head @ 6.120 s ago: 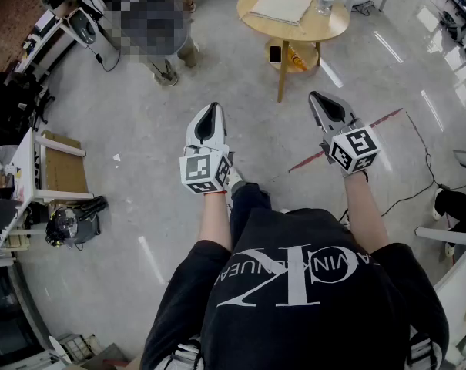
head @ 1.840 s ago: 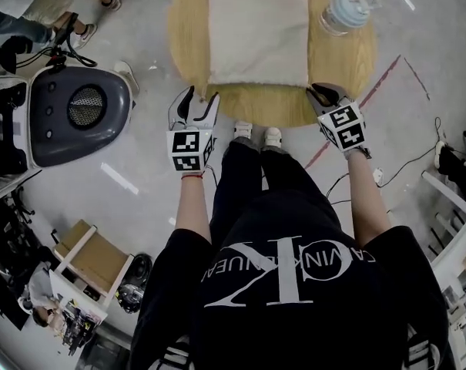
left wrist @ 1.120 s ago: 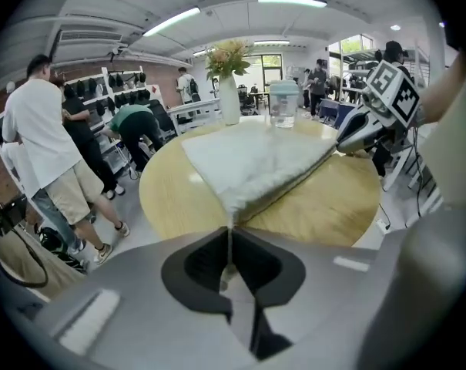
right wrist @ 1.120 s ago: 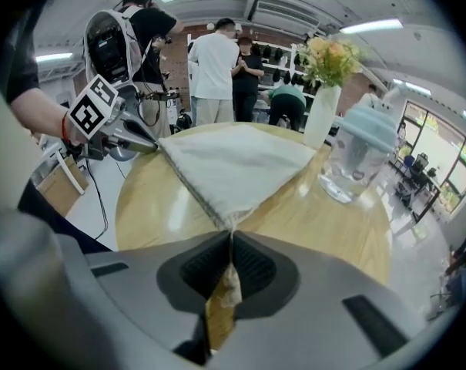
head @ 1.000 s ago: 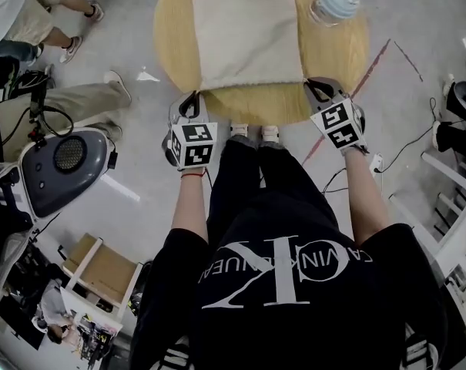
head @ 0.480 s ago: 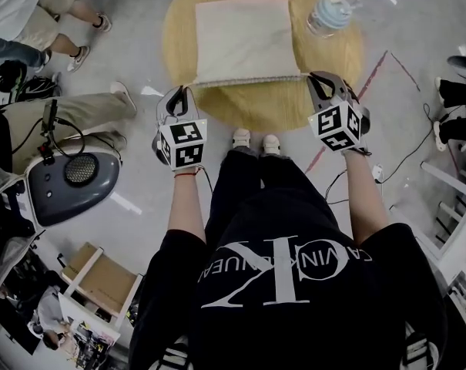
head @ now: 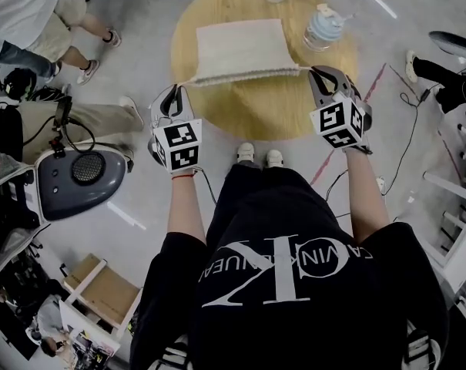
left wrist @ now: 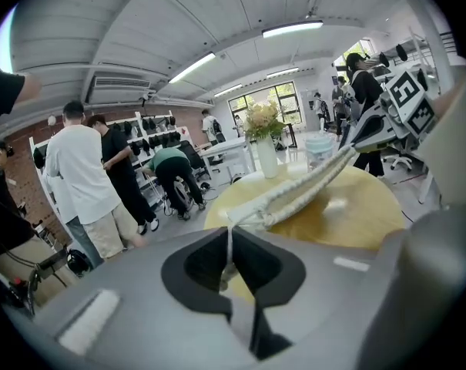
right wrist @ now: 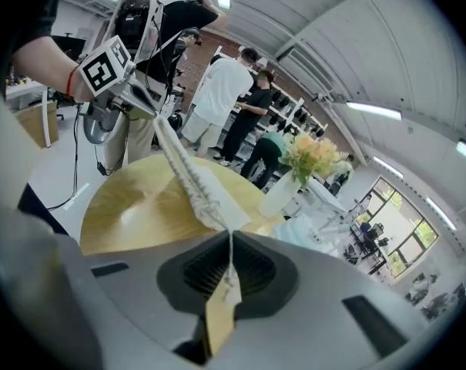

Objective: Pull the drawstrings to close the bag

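A cream cloth drawstring bag lies on the round wooden table, its near mouth edge puckered into gathers. A thin drawstring runs taut from each end of that edge. My left gripper is shut on the left drawstring just off the table's left rim. My right gripper is shut on the right drawstring, and a tan tag hangs below its jaws. From each gripper view the bunched bag stretches toward the other gripper.
A capped water bottle stands on the table right of the bag, and a white vase with flowers at the far edge. People stand at the left, beside a grey machine on the floor. Cables trail on the floor at right.
Both grippers have drawn outward, away from each other, with the strings. The bag's near edge has bunched up and its mouth has narrowed. The view has shifted so the table sits farther off.
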`<action>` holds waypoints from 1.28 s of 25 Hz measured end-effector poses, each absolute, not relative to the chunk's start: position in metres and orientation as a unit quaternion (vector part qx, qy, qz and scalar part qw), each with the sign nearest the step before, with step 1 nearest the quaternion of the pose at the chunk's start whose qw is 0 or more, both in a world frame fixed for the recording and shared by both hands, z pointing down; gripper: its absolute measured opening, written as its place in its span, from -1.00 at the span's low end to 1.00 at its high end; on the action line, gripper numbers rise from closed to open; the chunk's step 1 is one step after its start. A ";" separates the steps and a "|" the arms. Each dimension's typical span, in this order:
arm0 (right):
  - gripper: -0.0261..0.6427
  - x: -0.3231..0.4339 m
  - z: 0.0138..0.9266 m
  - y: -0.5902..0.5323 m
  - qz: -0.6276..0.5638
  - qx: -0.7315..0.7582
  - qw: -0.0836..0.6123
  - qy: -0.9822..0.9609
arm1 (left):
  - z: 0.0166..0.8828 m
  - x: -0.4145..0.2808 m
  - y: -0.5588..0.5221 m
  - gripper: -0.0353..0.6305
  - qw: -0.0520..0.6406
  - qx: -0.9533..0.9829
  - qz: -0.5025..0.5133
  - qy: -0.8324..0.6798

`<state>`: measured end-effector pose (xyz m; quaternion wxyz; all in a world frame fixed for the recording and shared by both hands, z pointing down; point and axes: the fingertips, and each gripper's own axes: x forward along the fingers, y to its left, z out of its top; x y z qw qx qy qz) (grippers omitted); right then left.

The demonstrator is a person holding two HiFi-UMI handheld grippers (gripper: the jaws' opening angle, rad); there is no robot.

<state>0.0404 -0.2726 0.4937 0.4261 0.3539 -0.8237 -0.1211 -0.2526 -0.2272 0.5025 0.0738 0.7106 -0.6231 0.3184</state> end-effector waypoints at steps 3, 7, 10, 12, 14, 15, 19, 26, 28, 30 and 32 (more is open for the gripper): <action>-0.86 0.042 0.480 -0.273 -0.129 0.366 0.417 -0.822 | 0.488 -0.254 -0.227 -0.82 0.067 0.711 0.307 -0.629; -0.86 0.038 0.464 -0.282 -0.139 0.375 0.409 -0.820 | 0.471 -0.260 -0.235 -0.82 0.060 0.710 0.299 -0.635; -0.86 0.035 0.452 -0.285 -0.145 0.383 0.400 -0.820 | 0.458 -0.264 -0.236 -0.82 0.051 0.709 0.290 -0.641; -0.86 0.035 0.444 -0.291 -0.149 0.390 0.390 -0.821 | 0.450 -0.264 -0.242 -0.82 0.042 0.709 0.285 -0.643; -0.86 0.037 0.435 -0.294 -0.152 0.398 0.381 -0.821 | 0.441 -0.263 -0.243 -0.82 0.037 0.709 0.283 -0.645; -0.86 0.037 0.429 -0.293 -0.153 0.402 0.378 -0.820 | 0.436 -0.263 -0.242 -0.82 0.035 0.708 0.283 -0.646; -0.86 0.034 0.407 -0.291 -0.160 0.415 0.366 -0.818 | 0.415 -0.269 -0.237 -0.82 0.023 0.706 0.275 -0.652; -0.86 0.042 0.403 -0.328 -0.191 0.410 0.369 -0.812 | 0.412 -0.266 -0.265 -0.82 0.018 0.695 0.285 -0.660; -0.86 0.043 0.399 -0.331 -0.205 0.409 0.373 -0.807 | 0.408 -0.267 -0.266 -0.82 0.013 0.692 0.287 -0.662; -0.86 0.043 0.395 -0.332 -0.213 0.409 0.373 -0.805 | 0.404 -0.271 -0.265 -0.82 0.011 0.690 0.284 -0.666; -0.86 0.043 0.391 -0.333 -0.220 0.409 0.375 -0.802 | 0.401 -0.276 -0.264 -0.82 0.012 0.688 0.280 -0.669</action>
